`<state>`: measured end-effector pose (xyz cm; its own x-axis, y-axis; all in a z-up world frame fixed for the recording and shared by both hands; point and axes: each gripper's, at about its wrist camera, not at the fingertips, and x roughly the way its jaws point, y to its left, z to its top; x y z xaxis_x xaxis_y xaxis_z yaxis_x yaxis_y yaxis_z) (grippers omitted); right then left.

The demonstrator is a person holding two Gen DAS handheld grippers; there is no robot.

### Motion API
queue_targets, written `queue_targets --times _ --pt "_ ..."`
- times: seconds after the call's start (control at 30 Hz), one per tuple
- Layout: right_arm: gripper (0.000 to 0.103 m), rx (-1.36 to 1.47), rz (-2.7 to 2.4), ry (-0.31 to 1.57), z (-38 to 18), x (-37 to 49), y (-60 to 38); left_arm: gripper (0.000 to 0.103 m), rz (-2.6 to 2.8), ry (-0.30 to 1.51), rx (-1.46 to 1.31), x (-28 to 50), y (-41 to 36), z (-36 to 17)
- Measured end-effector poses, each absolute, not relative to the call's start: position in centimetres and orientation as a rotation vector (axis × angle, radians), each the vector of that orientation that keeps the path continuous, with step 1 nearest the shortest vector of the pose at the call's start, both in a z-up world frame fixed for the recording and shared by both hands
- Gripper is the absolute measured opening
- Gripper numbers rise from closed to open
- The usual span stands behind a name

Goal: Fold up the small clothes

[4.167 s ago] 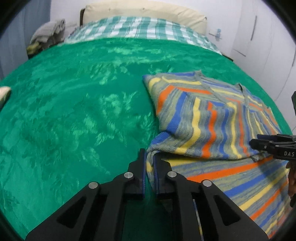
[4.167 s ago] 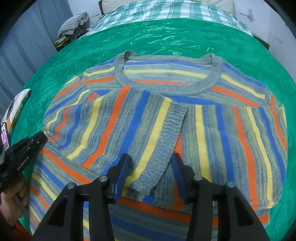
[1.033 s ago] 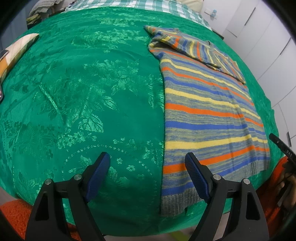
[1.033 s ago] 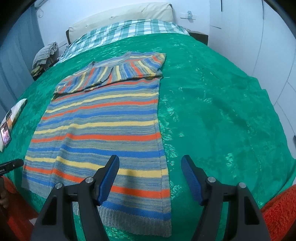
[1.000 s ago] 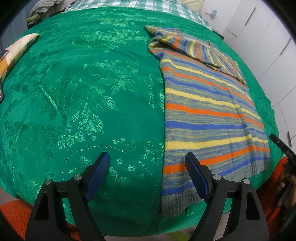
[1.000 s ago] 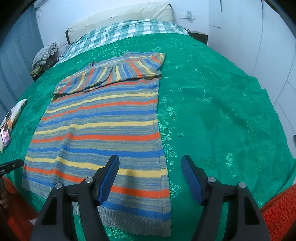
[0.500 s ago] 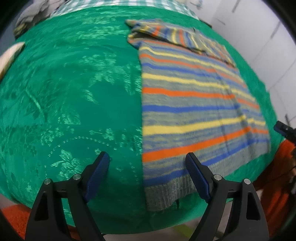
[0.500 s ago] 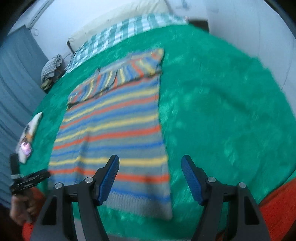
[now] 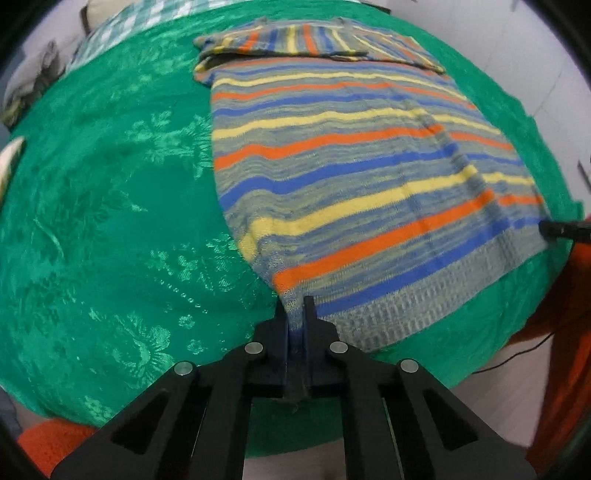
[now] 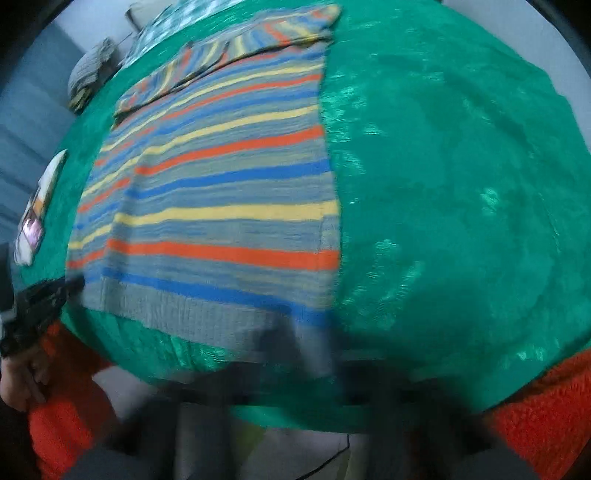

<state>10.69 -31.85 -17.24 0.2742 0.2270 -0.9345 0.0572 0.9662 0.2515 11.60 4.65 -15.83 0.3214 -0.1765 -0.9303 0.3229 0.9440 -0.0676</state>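
Left wrist view shows the left gripper (image 9: 295, 314) clamped on the near left corner of the striped sweater (image 9: 351, 166), at the grey ribbed hem; its jaws have just been closing, and the knit is pinched between them. The sweater lies flat on the green bedspread (image 9: 110, 221), hem toward the bed's near edge, with both sleeves folded across the chest at the far end. At this view's right edge, the tip of the right gripper (image 9: 561, 229) meets the hem's other corner. Right wrist view is heavily blurred: the right gripper (image 10: 308, 350) appears only as a dark smear at the sweater's near right corner, its jaws drawn together after just closing, with grey hem fabric apparently between them, though the blur prevents confirming the grip. A hand (image 10: 22, 373) holds the left gripper at this view's lower left. A checked pillow (image 9: 147, 22) lies at the bed's head.
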Motion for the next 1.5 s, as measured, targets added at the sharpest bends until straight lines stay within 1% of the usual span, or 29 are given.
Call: queue_targets --times 0.1,0.17,0.27,0.4,0.47,0.5,0.53,0.57,0.6,0.63,0.67,0.7,0.83,0.9,0.97,1.0,1.03,1.07,1.1,1.13,1.17,1.2,1.23,1.27,1.3,1.33,1.4,1.43,1.5 --pt "0.005 0.299 0.168 1.293 -16.3 11.0 -32.2 0.004 -0.375 1.236 -0.045 12.4 6.5 -14.6" --pt "0.005 0.417 0.211 1.264 -14.9 11.9 -33.5 0.003 -0.417 1.226 -0.180 14.2 8.0 -12.8" --pt "0.005 0.485 0.255 1.199 -12.5 14.8 -35.3 0.003 -0.445 1.182 -0.270 19.0 9.3 -9.7" --pt "0.005 0.541 0.283 1.097 -9.0 22.8 -37.5 0.004 -0.392 1.091 -0.292 30.0 9.6 -6.2" --pt "0.005 0.554 0.253 1.015 -7.3 29.5 -38.7 0.006 -0.365 1.055 -0.305 36.8 8.8 -5.6" --pt "0.005 0.562 0.239 0.990 -6.9 31.9 -38.9 0.012 -0.344 1.061 -0.316 41.0 8.2 -6.0" --pt "0.006 0.613 0.228 0.950 -7.1 36.3 -39.7 0.028 -0.289 1.071 -0.333 44.5 8.0 -6.7" --pt "0.010 0.652 0.227 0.939 -7.4 38.5 -40.0 0.040 -0.233 1.074 -0.344 46.2 8.0 -7.2" --pt "0.020 0.694 0.205 0.919 -8.1 41.3 -40.5 0.057 -0.169 1.065 -0.363 47.5 8.4 -7.7" --pt "0.027 0.672 0.138 0.882 -8.7 43.4 -41.0 0.061 -0.122 1.045 -0.394 48.2 9.0 -8.2" --pt "0.041 0.627 0.086 0.868 -9.0 44.4 -41.0 0.061 -0.116 1.040 -0.416 48.4 9.3 -8.6" --pt "0.043 0.583 0.041 0.876 -9.7 45.0 -40.9 0.062 -0.126 1.043 -0.428 48.1 9.5 -9.0" --pt "0.043 0.508 0.081 0.924 -11.7 43.7 -39.4 0.063 -0.152 0.998 -0.323 43.7 9.4 -10.3" --pt "0.043 0.409 0.113 0.912 -11.7 41.8 -38.0 0.065 -0.189 0.942 -0.259 41.2 8.0 -10.5" --pt "0.043 0.303 0.217 0.900 -11.9 39.6 -35.7 0.064 -0.227 0.937 -0.165 39.5 6.3 -11.3" --pt "0.042 0.263 0.276 0.904 -12.1 38.8 -34.5 0.052 -0.207 0.978 -0.067 39.0 5.1 -12.7" --pt "0.042 0.214 0.347 0.926 -13.0 38.2 -33.0 0.043 -0.161 1.070 0.018 39.1 4.5 -15.0" --pt "0.043 0.151 0.367 0.984 -14.6 37.8 -31.8 0.044 -0.156 1.117 0.030 39.2 4.6 -16.2" --pt "0.041 0.098 0.344 1.046 -16.1 37.5 -31.4 0.044 -0.176 1.085 -0.007 38.7 5.4 -16.2" --pt "0.038 0.043 0.307 1.116 -18.0 37.2 -31.3 0.050 -0.162 1.078 -0.026 38.4 6.1 -15.5" --pt "0.037 0.037 0.312 1.082 -18.1 36.3 -31.7 0.057 -0.137 1.085 -0.030 38.2 6.5 -15.0" --pt "0.037 0.041 0.309 1.070 -17.5 35.7 -31.9 0.066 -0.105 1.083 -0.031 37.7 6.8 -14.1" --pt "0.038 0.049 0.297 1.068 -17.1 35.3 -32.1 0.069 -0.089 1.061 -0.023 36.9 7.1 -12.9" --pt "0.045 0.060 0.278 1.063 -16.7 34.8 -32.3 0.070 -0.091 1.045 -0.016 36.4 7.0 -12.3" --pt "0.053 0.078 0.245 1.053 -16.3 34.2 -32.6 0.076 -0.094 1.022 0.004 35.4 6.7 -11.3" --pt "0.056 0.115 0.231 1.025 -15.7 33.1 -33.0 0.082 -0.089 1.006 0.032 34.3 6.2 -10.6" --pt "0.067 0.182 0.232 0.966 -14.6 30.6 -33.5 0.087 -0.080 0.977 0.090 32.7 5.0 -9.9" --pt "0.069 0.206 0.225 0.934 -14.3 29.1 -33.6 0.090 -0.079 0.963 0.121 31.8 4.3 -9.7" --pt "0.071 0.224 0.213 0.882 -13.8 26.9 -33.6 0.092 -0.061 0.940 0.185 30.0 2.8 -9.7"
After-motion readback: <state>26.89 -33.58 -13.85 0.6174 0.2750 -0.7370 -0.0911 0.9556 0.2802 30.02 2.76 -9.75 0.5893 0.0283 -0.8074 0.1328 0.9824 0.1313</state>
